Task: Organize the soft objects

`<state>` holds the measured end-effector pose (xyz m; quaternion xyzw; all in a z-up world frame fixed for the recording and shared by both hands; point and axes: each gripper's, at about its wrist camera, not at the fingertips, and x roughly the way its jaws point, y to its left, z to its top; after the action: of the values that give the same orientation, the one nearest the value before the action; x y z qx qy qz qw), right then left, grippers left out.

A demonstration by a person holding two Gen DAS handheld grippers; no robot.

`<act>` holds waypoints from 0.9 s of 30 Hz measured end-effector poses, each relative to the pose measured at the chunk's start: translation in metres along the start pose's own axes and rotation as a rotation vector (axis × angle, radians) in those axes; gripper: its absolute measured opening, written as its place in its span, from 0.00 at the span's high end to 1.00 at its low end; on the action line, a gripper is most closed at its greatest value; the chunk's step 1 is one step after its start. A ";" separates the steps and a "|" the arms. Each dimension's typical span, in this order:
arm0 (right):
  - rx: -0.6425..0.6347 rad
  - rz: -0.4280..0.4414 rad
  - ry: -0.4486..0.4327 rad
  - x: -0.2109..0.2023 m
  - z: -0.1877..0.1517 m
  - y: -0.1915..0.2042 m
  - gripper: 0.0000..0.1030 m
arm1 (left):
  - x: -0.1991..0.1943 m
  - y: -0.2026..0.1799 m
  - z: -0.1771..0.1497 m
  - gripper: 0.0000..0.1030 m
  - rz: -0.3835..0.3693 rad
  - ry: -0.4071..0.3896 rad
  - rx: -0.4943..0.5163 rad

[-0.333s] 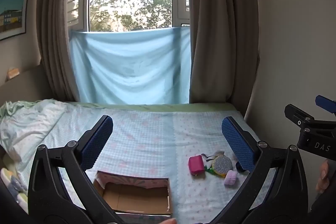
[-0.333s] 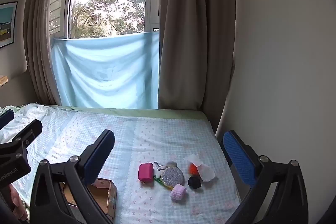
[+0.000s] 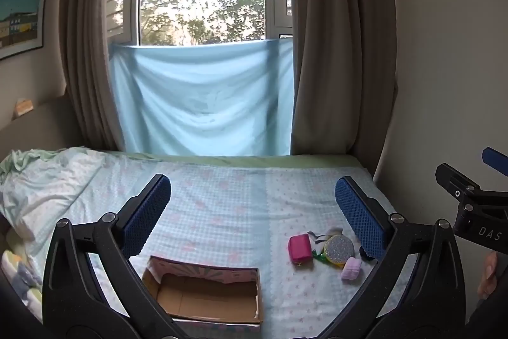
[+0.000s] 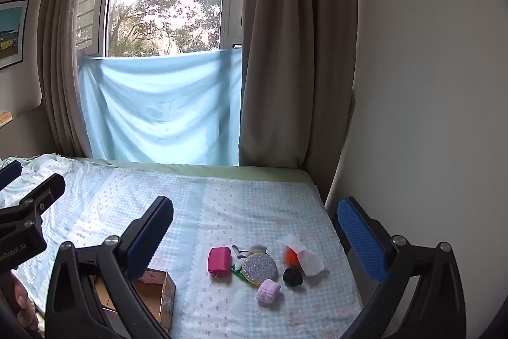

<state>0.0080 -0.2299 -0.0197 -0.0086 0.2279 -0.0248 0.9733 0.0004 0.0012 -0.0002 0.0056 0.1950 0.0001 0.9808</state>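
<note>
A bed [image 4: 222, 205] with a pale blue checked sheet carries everything. Near its left side sits an open cardboard box [image 3: 203, 294], empty as far as the left wrist view shows. To the right of it, well apart, lies the cluster of small soft things: a magenta pouch [image 4: 219, 259], a silver glitter disc [image 4: 259, 268], a white crumpled piece [image 4: 306, 259], a pale pink roll [image 4: 268, 291], a black pom-pom [image 4: 292, 277] and an orange tuft [image 4: 290, 254] half under the white piece (what the green and striped bits beside the disc are, I cannot tell).

The left gripper [image 3: 250, 212] hangs above the bed over the box, its fingers spread wide with nothing between them. The right gripper [image 4: 257, 231] points down toward the cluster, fingers likewise spread and empty.

Nothing looks sorted yet, so this reads as the opening step: choosing a first piece. The next move probably calls for the right gripper to drop onto one item at the cluster's edge, the pink roll or the pouch, pinch gently, then carry it left into the box.
</note>
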 end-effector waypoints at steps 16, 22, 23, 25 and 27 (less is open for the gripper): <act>-0.013 -0.005 -0.016 0.003 -0.006 -0.001 0.00 | 0.003 0.001 -0.001 0.00 0.025 0.025 0.000; -0.009 -0.007 -0.024 0.003 -0.006 -0.005 0.00 | 0.002 0.004 -0.002 0.00 0.031 0.026 -0.010; -0.008 -0.007 -0.025 0.003 -0.006 -0.005 0.00 | 0.001 0.004 -0.002 0.00 0.034 0.025 -0.004; -0.006 -0.006 -0.024 0.004 -0.007 -0.007 0.00 | 0.002 0.001 0.000 0.00 0.038 0.023 0.005; -0.006 -0.006 -0.025 0.004 -0.008 -0.007 0.00 | 0.001 0.001 0.000 0.00 0.029 0.022 0.004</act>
<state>0.0078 -0.2367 -0.0282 -0.0125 0.2158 -0.0268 0.9760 0.0017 0.0018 -0.0008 0.0102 0.2056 0.0138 0.9785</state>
